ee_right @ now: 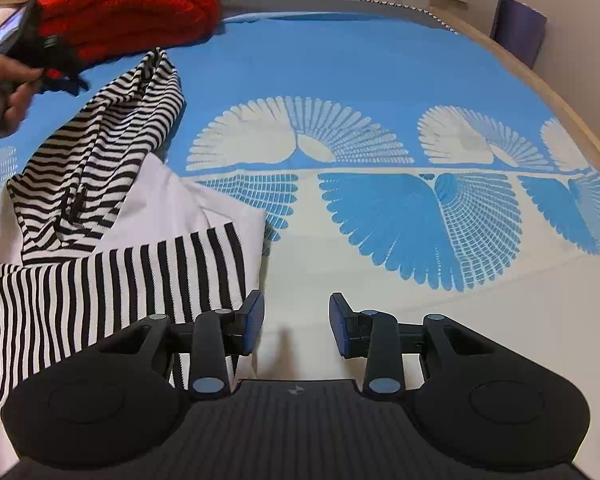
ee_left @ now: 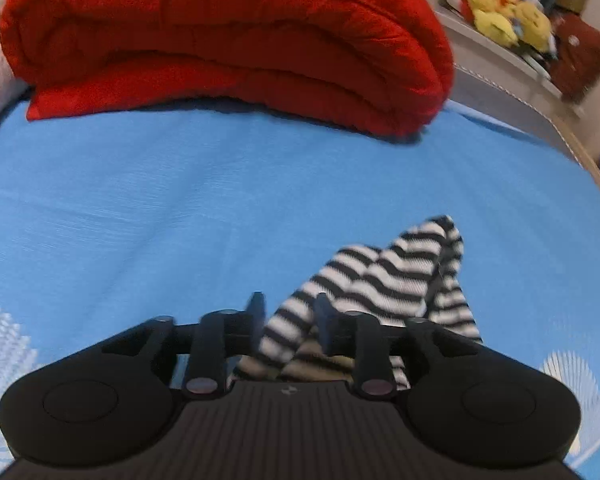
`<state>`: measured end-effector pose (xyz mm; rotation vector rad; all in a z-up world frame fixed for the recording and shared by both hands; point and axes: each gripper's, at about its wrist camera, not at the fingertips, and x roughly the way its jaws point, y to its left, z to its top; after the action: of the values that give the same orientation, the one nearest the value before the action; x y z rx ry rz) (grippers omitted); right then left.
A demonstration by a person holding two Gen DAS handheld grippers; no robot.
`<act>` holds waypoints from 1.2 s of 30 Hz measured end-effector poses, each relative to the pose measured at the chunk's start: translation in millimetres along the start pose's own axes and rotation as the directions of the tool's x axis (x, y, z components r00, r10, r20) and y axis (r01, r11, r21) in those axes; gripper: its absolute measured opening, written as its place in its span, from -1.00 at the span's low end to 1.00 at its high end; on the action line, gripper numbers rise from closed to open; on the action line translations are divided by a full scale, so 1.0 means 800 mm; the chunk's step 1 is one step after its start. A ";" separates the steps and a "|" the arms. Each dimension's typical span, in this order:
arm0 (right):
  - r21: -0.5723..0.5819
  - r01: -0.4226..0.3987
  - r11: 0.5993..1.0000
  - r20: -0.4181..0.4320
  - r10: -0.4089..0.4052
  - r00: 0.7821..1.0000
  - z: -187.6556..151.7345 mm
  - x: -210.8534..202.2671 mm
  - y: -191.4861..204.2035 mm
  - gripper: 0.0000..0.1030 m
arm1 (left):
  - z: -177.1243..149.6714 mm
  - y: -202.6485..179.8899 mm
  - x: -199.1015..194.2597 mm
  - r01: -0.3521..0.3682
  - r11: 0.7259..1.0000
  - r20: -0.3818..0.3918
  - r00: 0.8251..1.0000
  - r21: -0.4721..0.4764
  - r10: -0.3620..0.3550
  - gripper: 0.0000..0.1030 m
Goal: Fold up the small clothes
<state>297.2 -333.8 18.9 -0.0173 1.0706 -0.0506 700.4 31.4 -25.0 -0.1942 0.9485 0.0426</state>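
Observation:
A small black-and-white striped garment with a white panel (ee_right: pixel 112 216) lies on the blue bedspread (ee_right: pixel 340 80) at the left of the right wrist view. My left gripper (ee_left: pixel 288 320) has its fingers either side of a striped fold (ee_left: pixel 380 276) of it, lifted off the bed; fabric runs between the pads. The left gripper also shows in the right wrist view (ee_right: pixel 56 68), held by a hand, at the garment's far end. My right gripper (ee_right: pixel 296 324) is open and empty, just right of the garment's near striped edge, over the white part of the bedspread.
A folded red quilt (ee_left: pixel 228 40) lies at the head of the bed; it also shows in the right wrist view (ee_right: pixel 128 4). Yellow plush toys (ee_left: pixel 504 12) sit on a shelf behind. The bed's wooden edge (ee_right: pixel 560 100) curves along the right.

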 end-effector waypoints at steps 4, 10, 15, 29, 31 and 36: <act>-0.009 -0.001 1.000 -0.010 0.001 1.000 -0.001 0.003 0.002 -0.28 | 0.001 -0.006 0.023 -0.005 1.000 0.005 1.000 -0.025 0.005 -0.06; 0.004 0.009 1.000 -0.010 -0.009 1.000 0.000 0.002 -0.002 -0.27 | -0.005 -0.028 0.044 -0.009 1.000 -0.006 1.000 0.028 0.009 -0.41; 0.029 -0.007 1.000 -0.007 0.007 1.000 0.003 -0.003 -0.007 -0.28 | -0.020 -0.061 -0.003 0.015 0.963 0.063 0.997 0.269 -0.033 -0.97; 0.300 -0.120 0.946 0.173 0.070 0.982 0.011 -0.072 -0.055 -0.27 | -0.370 0.005 -0.427 0.431 0.581 -0.099 0.852 0.690 -0.515 -0.93; 0.323 -0.149 0.935 0.181 0.093 0.979 0.010 -0.077 -0.055 -0.26 | -0.417 0.032 -0.456 0.498 0.592 -0.194 0.843 0.633 -0.501 -0.88; 0.360 -0.276 0.891 0.140 0.241 0.960 0.004 -0.070 -0.037 -0.26 | -0.420 0.079 -0.453 0.445 0.828 -0.023 0.885 0.341 -0.466 -0.49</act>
<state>272.0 -360.4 70.9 0.4686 0.9482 -0.0133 211.2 49.7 69.3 -0.0959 0.8125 -0.5546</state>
